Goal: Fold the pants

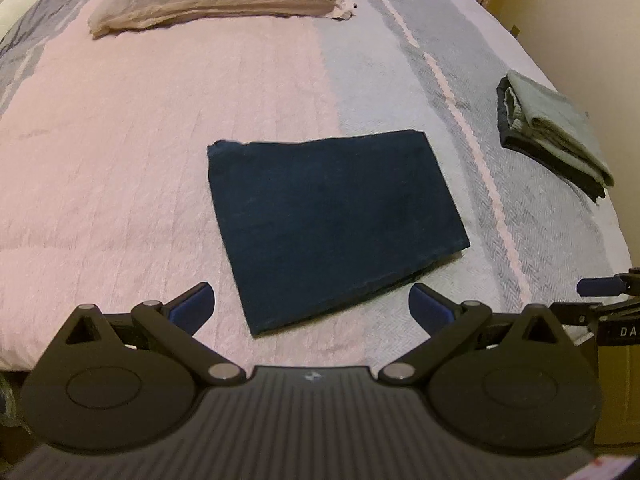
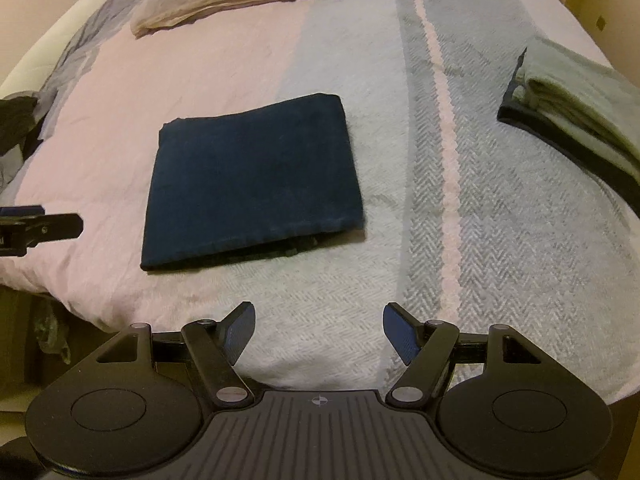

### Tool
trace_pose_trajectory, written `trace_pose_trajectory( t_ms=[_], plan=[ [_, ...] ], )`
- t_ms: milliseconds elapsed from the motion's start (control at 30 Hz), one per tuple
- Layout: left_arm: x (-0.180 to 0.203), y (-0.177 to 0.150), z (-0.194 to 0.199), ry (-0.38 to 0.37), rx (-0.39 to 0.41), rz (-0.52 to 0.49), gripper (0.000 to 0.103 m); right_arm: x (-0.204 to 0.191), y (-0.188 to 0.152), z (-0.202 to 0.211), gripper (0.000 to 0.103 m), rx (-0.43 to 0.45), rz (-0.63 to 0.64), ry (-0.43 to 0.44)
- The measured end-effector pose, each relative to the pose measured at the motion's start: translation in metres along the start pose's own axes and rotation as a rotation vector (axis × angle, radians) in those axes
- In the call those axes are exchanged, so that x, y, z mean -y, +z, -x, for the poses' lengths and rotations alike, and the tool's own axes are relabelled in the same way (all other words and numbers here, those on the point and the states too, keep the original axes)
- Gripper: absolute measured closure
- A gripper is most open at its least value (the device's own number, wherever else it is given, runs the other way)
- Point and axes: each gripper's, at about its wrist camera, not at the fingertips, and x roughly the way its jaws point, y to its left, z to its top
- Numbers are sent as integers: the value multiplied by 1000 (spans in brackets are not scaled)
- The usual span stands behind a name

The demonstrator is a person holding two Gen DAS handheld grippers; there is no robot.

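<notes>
Dark navy pants [image 1: 334, 224] are folded into a flat, roughly rectangular packet on the bedspread [image 1: 120, 160], lying free with nothing touching them.

Left gripper [image 1: 311, 304]: jaws spread wide, empty. The packet sits just ahead of it, its near corner reaching into the gap between the blue pads [image 1: 196, 306] without touching either one. Open layered edge of the fold faces the gripper's right side.

Right gripper [image 2: 319, 330]: jaws also wide apart, empty. From the right wrist view the pants [image 2: 252, 184] lie ahead and to the left of it, clearly apart from the fingertips, with the layered edge facing back toward the gripper. Plain herringbone bedspread [image 2: 500, 240] lies directly ahead of the jaws.

Each gripper shows up at the edge of the other's view: the right one at the far right of the left wrist view, the left one at the far left of the right wrist view. They sit side by side at the near edge of the bed.

Other items:
- Stack of folded clothes [image 1: 556, 132], grey-green on top with a black layer beneath, well off to the right of both grippers and apart from the pants.
- Beige folded bedding [image 1: 216, 4] far ahead at the head of the bed, slightly left.
- Dark crumpled fabric [image 2: 16, 116] at the left edge of the right wrist view; can't tell what it is.
</notes>
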Motion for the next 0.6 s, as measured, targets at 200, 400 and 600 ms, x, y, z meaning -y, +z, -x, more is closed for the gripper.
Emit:
trace_pose_trajectory(
  t_ms=[200,400,600],
  plan=[
    [4,1,1,18,10,-60,1,3,4,-13,35,-28,33,9],
    [-7,-19,-3,35,62,-138,1,-19,6,-23,33,64,318,-75],
    [9,-64,-50,104,115,-433,1,-58,-25,-83,32,195,952,-178]
  ],
)
